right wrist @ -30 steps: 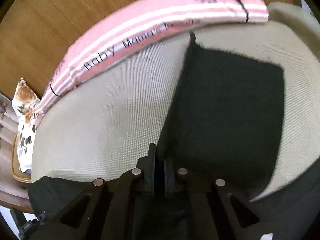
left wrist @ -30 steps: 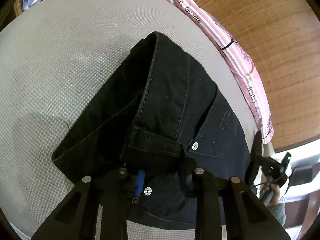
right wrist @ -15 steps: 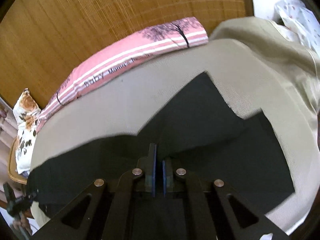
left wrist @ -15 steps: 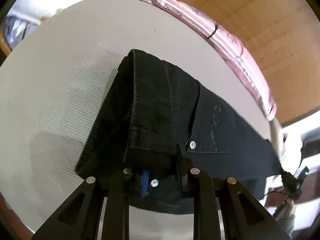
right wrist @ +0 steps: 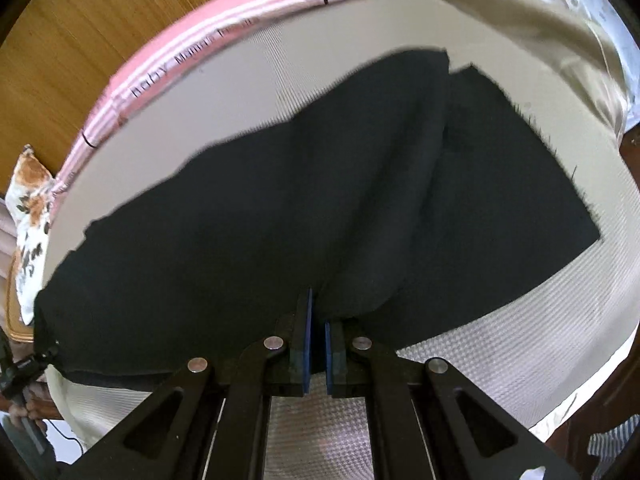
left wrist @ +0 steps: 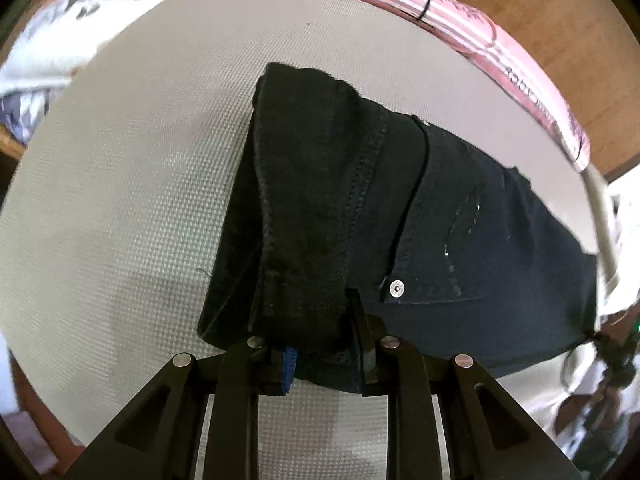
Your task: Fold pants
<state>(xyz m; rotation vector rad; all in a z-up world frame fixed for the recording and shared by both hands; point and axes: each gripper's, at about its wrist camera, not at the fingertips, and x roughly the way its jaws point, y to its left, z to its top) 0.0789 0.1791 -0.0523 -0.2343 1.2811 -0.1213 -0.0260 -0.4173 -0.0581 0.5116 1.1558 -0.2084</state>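
The black denim pants (left wrist: 400,216), stitched along the seams with a silver rivet (left wrist: 397,288) at the pocket corner, hang stretched above a grey waffle-textured bed cover (left wrist: 120,184). Their long axis runs sideways between the two grippers. The left gripper (left wrist: 324,354) is clamped on the thick folded waistband end. The right gripper (right wrist: 317,334), blue pads nearly together, pinches the smooth leg fabric (right wrist: 320,200). A pink striped printed cloth (right wrist: 192,48) edges the bed.

Beige textured bedcover (left wrist: 120,208), wooden wall (right wrist: 80,32).
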